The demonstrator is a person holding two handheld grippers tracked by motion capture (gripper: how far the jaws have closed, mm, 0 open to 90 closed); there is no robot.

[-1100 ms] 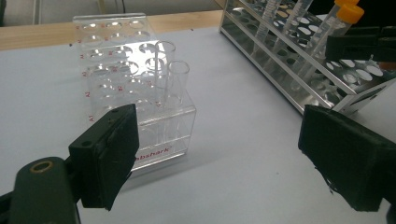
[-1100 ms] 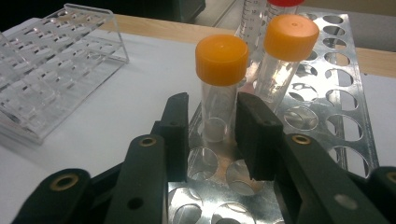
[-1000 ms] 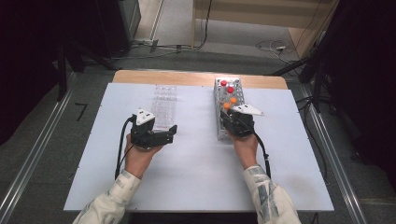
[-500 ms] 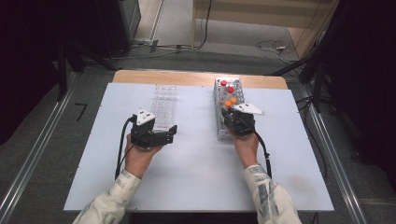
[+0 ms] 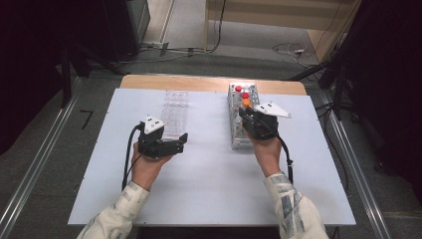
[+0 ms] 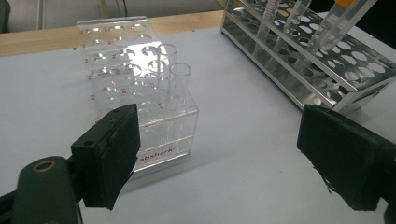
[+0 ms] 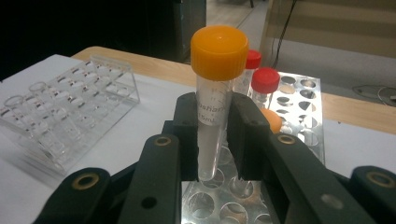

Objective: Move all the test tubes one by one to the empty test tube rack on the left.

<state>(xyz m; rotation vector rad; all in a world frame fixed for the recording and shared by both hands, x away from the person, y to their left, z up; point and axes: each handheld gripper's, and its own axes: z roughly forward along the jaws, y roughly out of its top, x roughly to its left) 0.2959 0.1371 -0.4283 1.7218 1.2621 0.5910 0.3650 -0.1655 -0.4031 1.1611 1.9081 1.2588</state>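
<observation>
While my left gripper (image 5: 182, 142) idles w/ jaws spread wide and nothing between them, it rests on the white table (image 5: 209, 169) just beside the clear acrylic rack (image 6: 135, 93), which holds two empty glass tubes (image 6: 180, 86). Moving right: the metal rack (image 5: 242, 122) sits at mid-right, red-capped tubes (image 5: 239, 89) at its far end. My right gripper (image 7: 212, 135) is over it, jaws having just closed, now clamped on the orange-capped tube (image 7: 215, 93). Tube stands upright, long axis vertical, tip hanging just above the rack holes. Clear rack lies well apart to the left of it, nearer the left hand. Right gripper view shows the grip itself; high view gives both racks' layout.
</observation>
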